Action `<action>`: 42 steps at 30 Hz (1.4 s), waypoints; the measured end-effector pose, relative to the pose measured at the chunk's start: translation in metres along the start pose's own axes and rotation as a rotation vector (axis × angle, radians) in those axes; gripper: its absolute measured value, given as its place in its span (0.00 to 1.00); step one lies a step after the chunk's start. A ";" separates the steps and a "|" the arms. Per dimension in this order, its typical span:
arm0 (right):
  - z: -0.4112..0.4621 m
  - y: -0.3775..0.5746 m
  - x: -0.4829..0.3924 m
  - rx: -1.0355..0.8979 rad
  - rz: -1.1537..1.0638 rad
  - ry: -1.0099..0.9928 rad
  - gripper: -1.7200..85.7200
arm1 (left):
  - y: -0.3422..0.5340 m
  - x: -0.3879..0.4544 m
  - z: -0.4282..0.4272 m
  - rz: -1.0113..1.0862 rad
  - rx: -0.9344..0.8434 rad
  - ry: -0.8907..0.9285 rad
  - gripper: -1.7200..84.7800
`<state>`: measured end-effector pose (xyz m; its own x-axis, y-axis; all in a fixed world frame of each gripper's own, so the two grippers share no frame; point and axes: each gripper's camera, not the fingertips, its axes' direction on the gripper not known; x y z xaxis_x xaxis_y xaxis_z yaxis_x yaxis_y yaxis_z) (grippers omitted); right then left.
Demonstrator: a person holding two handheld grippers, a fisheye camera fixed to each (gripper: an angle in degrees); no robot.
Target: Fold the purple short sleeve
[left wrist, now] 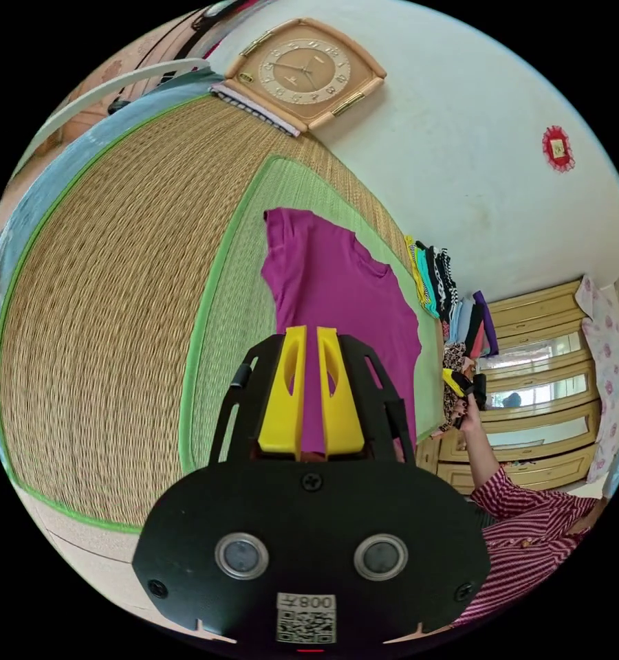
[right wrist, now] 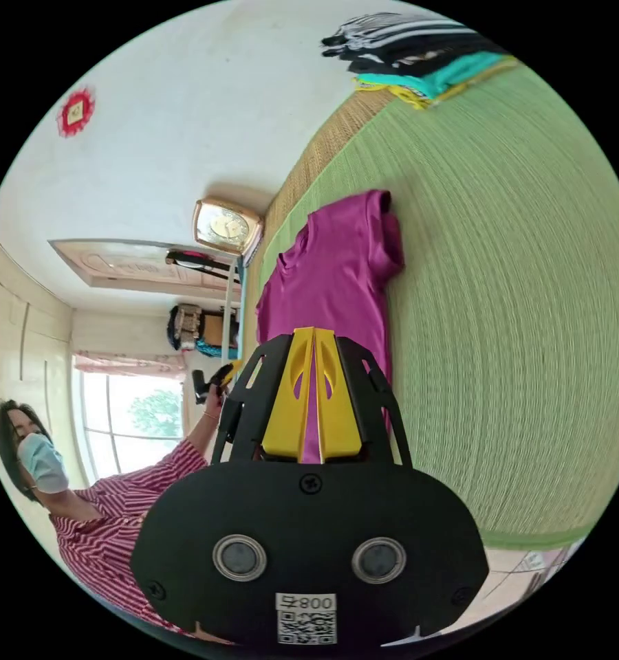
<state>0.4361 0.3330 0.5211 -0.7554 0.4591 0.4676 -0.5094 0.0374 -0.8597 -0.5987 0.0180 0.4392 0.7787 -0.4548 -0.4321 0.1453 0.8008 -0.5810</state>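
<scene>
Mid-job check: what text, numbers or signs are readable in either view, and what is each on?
Nothing can be quoted with confidence.
Clock: ring of dial numerals, too small to read.
Red wall ornament: centre mark, blurred.
Sticker on the left gripper, and one on the right gripper: code label, not read off.
Purple shirt: no print visible.

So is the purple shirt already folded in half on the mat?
No, the shirt lies spread out flat on the green mat, with one sleeve sticking out to the side.
</scene>
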 end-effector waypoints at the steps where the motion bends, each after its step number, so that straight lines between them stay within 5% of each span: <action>1: 0.014 -0.023 -0.009 -0.011 -0.022 0.047 0.02 | -0.011 0.002 0.008 0.011 0.003 -0.022 0.04; 9: 0.088 -0.078 0.021 -0.084 0.000 0.342 0.02 | -0.081 -0.030 0.091 0.042 -0.040 -0.281 0.02; 17: 0.060 -0.046 0.025 0.083 -0.035 0.225 0.02 | -0.106 -0.034 0.098 0.048 0.079 -0.205 0.02; 25: 0.095 -0.110 0.007 0.034 -0.066 0.275 0.02 | -0.167 -0.032 0.178 0.083 -0.024 -0.277 0.02; 35: 0.050 -0.054 0.035 0.218 -0.034 0.189 0.03 | -0.150 -0.034 0.207 0.116 0.058 -0.119 0.04; 42: 0.047 0.024 0.053 0.322 -0.008 0.134 0.08 | -0.134 0.065 0.328 0.365 -0.157 0.156 0.09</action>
<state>0.3645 0.3165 0.5352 -0.7006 0.5735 0.4247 -0.6355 -0.2308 -0.7368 -0.3673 0.0090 0.7145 0.6588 -0.2158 -0.7207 -0.2266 0.8566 -0.4636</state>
